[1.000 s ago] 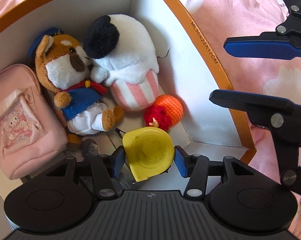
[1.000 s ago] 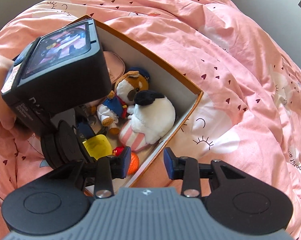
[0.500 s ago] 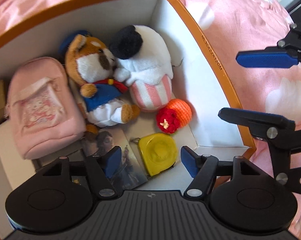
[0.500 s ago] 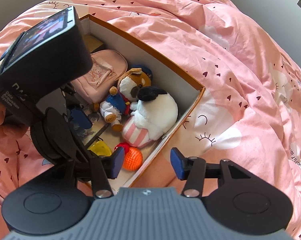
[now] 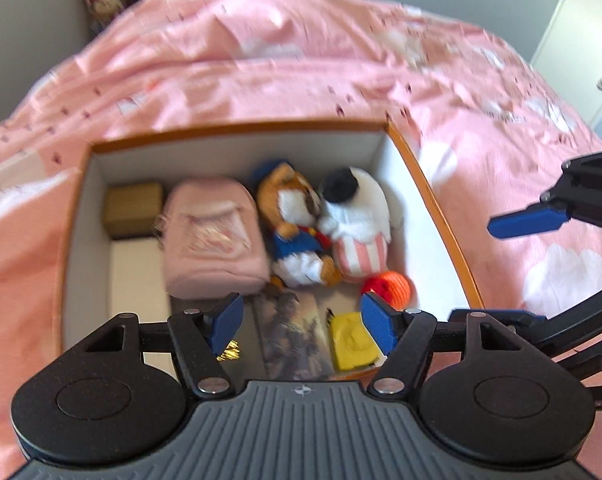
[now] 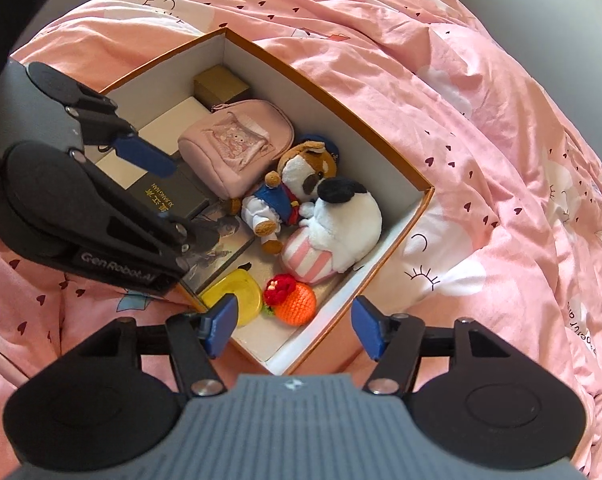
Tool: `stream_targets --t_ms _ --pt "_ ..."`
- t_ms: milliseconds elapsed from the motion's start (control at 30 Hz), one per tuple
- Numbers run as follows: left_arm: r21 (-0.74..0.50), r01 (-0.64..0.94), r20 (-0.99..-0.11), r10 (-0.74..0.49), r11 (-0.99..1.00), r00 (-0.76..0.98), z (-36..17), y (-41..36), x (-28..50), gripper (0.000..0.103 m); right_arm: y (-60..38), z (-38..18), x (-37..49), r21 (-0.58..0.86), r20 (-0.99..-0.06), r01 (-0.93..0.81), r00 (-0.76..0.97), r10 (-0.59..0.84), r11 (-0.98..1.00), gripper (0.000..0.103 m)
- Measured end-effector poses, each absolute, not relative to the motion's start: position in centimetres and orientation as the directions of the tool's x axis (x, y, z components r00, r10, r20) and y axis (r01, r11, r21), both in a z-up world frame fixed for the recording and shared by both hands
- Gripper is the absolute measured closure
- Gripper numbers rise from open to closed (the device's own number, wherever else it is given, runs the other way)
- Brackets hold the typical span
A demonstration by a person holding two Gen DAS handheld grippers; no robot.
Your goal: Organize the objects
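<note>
Box: open cardboard box with an orange rim and white inner walls, resting on a pink bedspread. In the right wrist view its long axis runs from upper left to lower right.
Yellow tape measure: lies flat on the box floor at the near end, broad face up, just beside the crocheted orange ball. Nothing grips it.
Dog plush: on its back, head toward the far long wall, feet toward the near end.
White plush: black-topped, with a pink striped base; leans against the dog plush, touching it, base toward the ball.
Pink pouch: lies flat beside the dog plush, long axis across the box.
Brown carton: in the far corner of the box.
Black book: flat on the floor, gold lettering up, partly under the left tool.
Left gripper: above the near end of the box, fingers spread wide apart, nothing between them.
Right gripper: above the near corner of the box, jaws opening, nothing between them.
</note>
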State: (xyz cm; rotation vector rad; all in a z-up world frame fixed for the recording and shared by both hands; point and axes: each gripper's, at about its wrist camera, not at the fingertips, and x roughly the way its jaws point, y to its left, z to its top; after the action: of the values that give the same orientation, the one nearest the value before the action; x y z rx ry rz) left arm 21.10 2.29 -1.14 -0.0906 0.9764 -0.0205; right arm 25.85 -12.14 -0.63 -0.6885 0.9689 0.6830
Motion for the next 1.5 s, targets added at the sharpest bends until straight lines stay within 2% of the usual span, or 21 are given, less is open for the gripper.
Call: stream_targets --t_ms 167,233,367,400,567,700,800,933,1033,1200,1500 --pt "-0.01 -0.069 -0.713 0.041 0.998 0.7 1.3 2.5 18.2 0.018 -12.1 0.7 24.3 -0.192 -0.874 -0.745 0.426 0.233 0.639 0.037" --pt "0.008 -0.072 -0.641 0.06 0.997 0.765 2.7 2.8 16.6 0.017 -12.3 1.3 23.9 -0.168 -0.862 -0.72 0.439 0.254 0.673 0.035" --pt "0.031 -0.1 -0.53 0.102 0.994 0.842 4.5 3.0 14.2 0.016 -13.2 2.0 23.4 -0.064 -0.819 -0.627 0.478 0.319 0.776 0.032" --pt "0.031 -0.107 -0.508 0.108 0.994 0.854 4.9 3.1 13.7 0.016 -13.6 2.0 23.2 -0.029 -0.804 -0.598 0.49 0.337 0.801 0.029" --pt "0.044 -0.12 -0.411 0.127 0.992 0.903 6.2 3.1 11.9 0.01 -14.7 2.7 21.6 0.111 -0.712 -0.481 0.572 0.407 0.87 0.018" --pt "0.077 -0.154 -0.334 0.171 0.985 0.927 7.0 2.8 10.9 0.008 -14.7 3.7 19.6 0.124 -0.614 -0.433 0.673 0.412 0.893 0.012" --pt "0.089 -0.197 -0.285 0.214 0.976 0.934 7.4 2.8 10.3 0.007 -14.5 4.5 17.4 0.124 -0.507 -0.416 0.754 0.418 0.901 0.009" --pt "0.055 -0.226 -0.29 0.232 0.973 0.928 7.3 3.6 10.0 0.006 -14.1 4.7 14.9 0.118 -0.384 -0.38 0.835 0.395 0.917 0.003" --pt "0.029 -0.234 -0.31 0.231 0.972 0.922 6.5 4.1 10.0 0.006 -13.8 4.0 13.8 0.103 -0.352 -0.355 0.861 0.367 0.929 0.002" --pt "0.041 -0.24 -0.373 0.238 0.97 0.897 4.4 4.5 10.5 0.006 -13.3 2.4 13.2 0.058 -0.347 -0.321 0.881 0.32 0.945 0.002" --pt "0.016 -0.245 -0.495 0.221 0.969 0.84 0.5 5.2 11.2 0.006 -13.8 -0.9 14.6 0.113 -0.447 -0.267 0.846 0.289 0.957 0.002"
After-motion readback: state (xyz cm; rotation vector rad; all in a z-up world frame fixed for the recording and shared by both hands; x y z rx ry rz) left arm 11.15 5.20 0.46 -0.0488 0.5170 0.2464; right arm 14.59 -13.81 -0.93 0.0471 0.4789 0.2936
